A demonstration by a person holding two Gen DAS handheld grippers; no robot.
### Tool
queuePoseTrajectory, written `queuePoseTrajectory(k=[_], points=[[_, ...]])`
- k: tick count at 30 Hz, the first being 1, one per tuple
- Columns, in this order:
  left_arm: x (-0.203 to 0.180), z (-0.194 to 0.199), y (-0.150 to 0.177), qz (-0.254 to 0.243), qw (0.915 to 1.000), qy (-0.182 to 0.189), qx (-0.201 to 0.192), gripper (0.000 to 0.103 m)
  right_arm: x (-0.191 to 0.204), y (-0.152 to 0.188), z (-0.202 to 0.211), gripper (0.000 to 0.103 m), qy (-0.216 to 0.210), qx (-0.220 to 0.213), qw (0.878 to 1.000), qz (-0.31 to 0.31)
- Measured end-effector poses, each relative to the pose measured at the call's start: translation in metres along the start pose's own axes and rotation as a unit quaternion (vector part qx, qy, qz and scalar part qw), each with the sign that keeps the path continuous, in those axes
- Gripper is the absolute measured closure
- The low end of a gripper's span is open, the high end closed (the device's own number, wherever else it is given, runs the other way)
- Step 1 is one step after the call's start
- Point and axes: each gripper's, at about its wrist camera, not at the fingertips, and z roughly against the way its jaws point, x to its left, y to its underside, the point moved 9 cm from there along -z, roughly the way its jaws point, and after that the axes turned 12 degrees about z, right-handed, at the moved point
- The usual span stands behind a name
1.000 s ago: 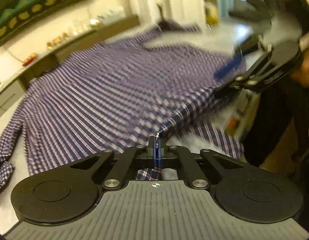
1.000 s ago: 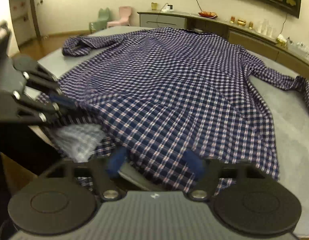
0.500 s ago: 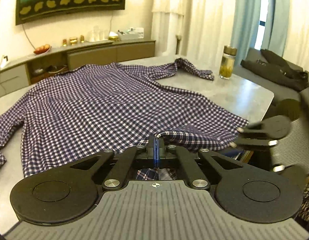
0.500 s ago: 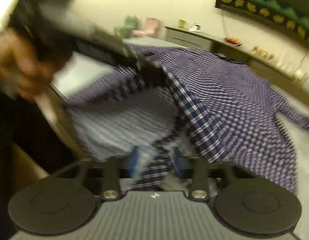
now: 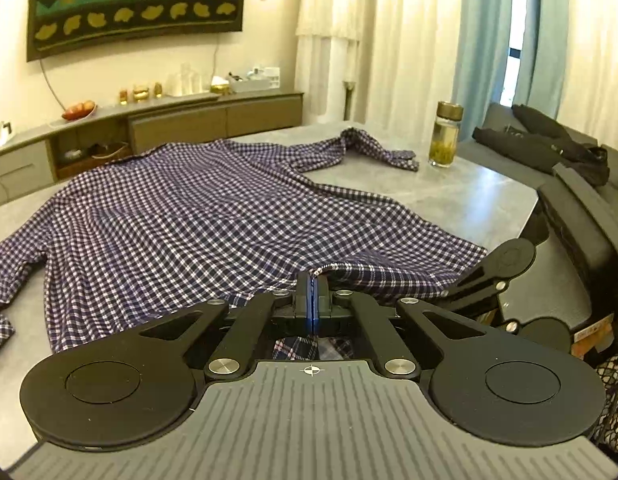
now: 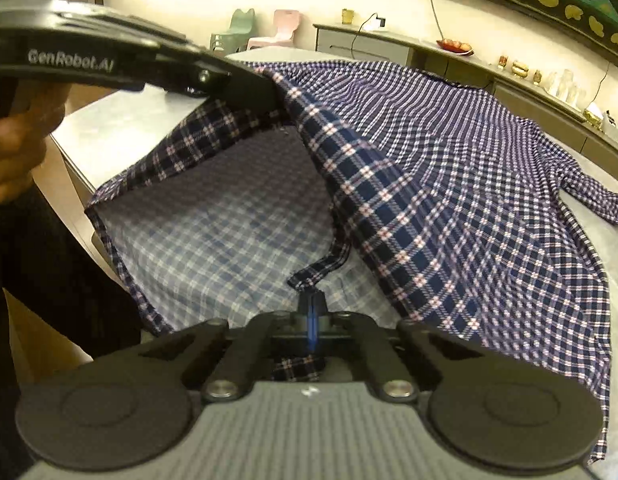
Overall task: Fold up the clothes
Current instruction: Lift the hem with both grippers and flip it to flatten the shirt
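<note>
Since a second ago the right gripper (image 6: 311, 300), then open over the hem, has clamped onto the near edge of the checked shirt (image 5: 213, 216), and the hem now stands lifted off the desk (image 5: 469, 188) between the two tools. That shirt lies spread across the grey desk, sleeves flung out to either side, its bottom edge toward the person. Both grippers have their jaws fully closed on cloth: the left gripper (image 5: 312, 286) pinches a fold of the hem, and the right one holds a dangling strip of the same edge, with the paler inside of the fabric exposed beneath. Thin, soft and light, the shirt will likely sag and drape wherever it is unsupported, so hem corners and side seams look like the best holds. Farther off, a glass bottle (image 5: 445, 134) stands beside one sleeve, and dark clothing lies on a sofa (image 5: 581, 184).
</note>
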Motion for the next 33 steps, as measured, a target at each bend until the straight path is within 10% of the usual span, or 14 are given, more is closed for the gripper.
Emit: queuePoseTrajectory(k=[11, 16, 18, 21, 27, 33], points=[[0.002, 0.003, -0.004, 0.006, 0.9999, 0.002, -0.01, 0.103, 0.0, -0.004, -0.007, 0.102, 0.002, -0.012, 1.0, 0.016], [-0.001, -0.001, -0.002, 0.002, 1.0, 0.005, -0.004, 0.103, 0.005, -0.006, -0.027, 0.054, 0.019, -0.009, 0.999, 0.046], [-0.002, -0.001, 0.0, -0.002, 1.0, 0.005, -0.003, 0.103, 0.002, -0.005, -0.038, 0.061, 0.007, 0.0, 0.999, 0.036], [-0.002, 0.001, 0.0, -0.003, 1.0, 0.005, -0.007, 0.103, -0.005, -0.007, -0.037, 0.101, -0.01, 0.006, 1.0, 0.011], [-0.001, 0.014, -0.001, 0.0, 0.9999, 0.009, -0.014, 0.103, -0.008, 0.0, 0.009, 0.101, -0.037, -0.029, 0.999, 0.004], [-0.024, 0.007, 0.053, -0.069, 0.9915, 0.043, 0.102, 0.103, 0.02, 0.031, 0.028, 0.098, -0.112, 0.028, 0.992, 0.058]])
